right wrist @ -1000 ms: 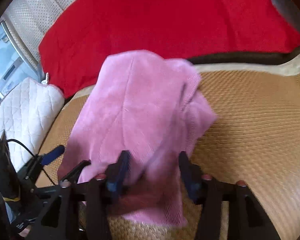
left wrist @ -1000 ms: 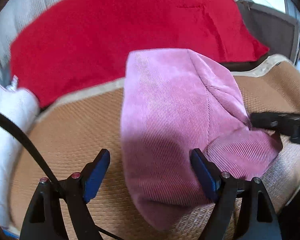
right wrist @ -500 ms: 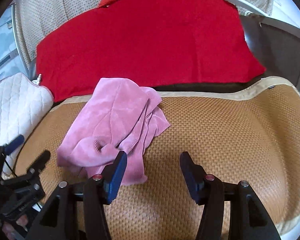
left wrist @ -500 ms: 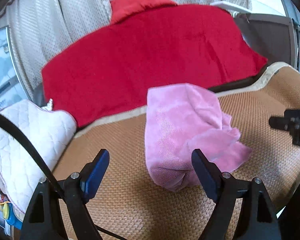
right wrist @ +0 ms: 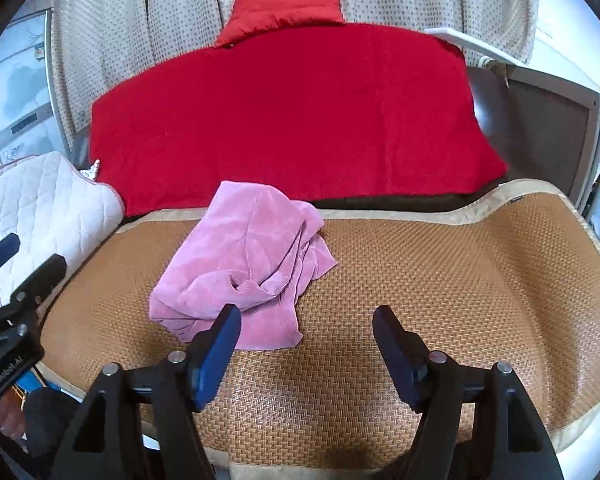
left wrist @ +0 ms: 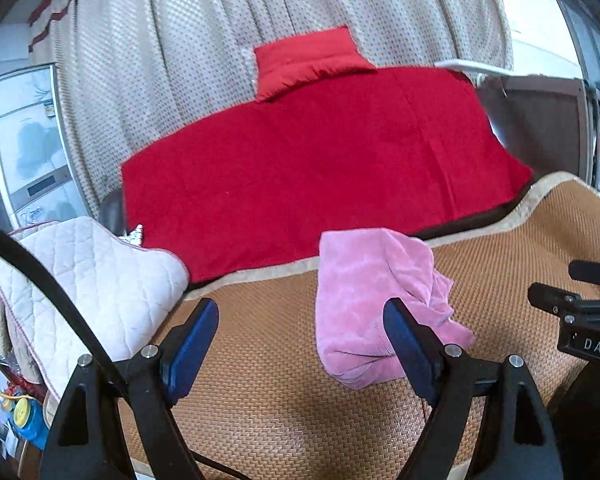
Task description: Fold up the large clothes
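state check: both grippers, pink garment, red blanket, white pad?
left gripper: open, holding nothing
right gripper: open, holding nothing
pink garment: loosely bunched on woven mat, released
red blanket: spread flat behind mat
white quilted pad: lying at mat's left

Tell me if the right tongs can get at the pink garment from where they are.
Probably yes. The right tongs are open and empty, the pink garment lies loose on the mat just ahead to their left, and nothing stands between.
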Demonstrator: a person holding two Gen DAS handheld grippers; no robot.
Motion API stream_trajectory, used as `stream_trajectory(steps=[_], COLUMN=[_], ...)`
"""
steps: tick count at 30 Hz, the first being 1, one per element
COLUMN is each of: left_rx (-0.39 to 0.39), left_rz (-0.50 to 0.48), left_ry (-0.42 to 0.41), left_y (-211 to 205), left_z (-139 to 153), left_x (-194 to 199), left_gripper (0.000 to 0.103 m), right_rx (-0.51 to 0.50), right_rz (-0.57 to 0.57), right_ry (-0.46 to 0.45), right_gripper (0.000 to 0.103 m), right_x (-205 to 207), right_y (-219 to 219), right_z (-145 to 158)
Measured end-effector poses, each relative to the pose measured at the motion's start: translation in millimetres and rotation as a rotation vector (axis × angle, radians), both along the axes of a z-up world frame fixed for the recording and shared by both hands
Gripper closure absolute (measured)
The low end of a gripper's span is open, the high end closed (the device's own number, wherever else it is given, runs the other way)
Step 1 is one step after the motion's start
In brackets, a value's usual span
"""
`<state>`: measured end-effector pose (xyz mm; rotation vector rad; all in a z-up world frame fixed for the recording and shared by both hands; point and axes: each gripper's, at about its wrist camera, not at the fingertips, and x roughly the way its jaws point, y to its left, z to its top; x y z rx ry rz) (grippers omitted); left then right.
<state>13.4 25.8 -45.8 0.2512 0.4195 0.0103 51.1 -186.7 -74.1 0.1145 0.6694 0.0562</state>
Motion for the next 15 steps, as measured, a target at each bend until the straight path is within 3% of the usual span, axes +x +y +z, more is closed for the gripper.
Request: stream_trajectory(steps=[13, 15], left_rx=[-0.086, -0.096], left_rz=[0.078, 0.087], left_ry=[-0.054, -0.073], left_y=[21.5, 23.8], left_z=[32.9, 37.6], left_x=[-28.0, -32.6], left_gripper=[0.017, 0.003], right_rx=[-0.072, -0.094], right_rz=[-0.053, -0.063], right_ry=[-0.069, -0.09], right_gripper=[0.031, 0.031], right_x=[-41.1, -46.1], right_y=[15.7, 19.0], right_z=[41.2, 46.9])
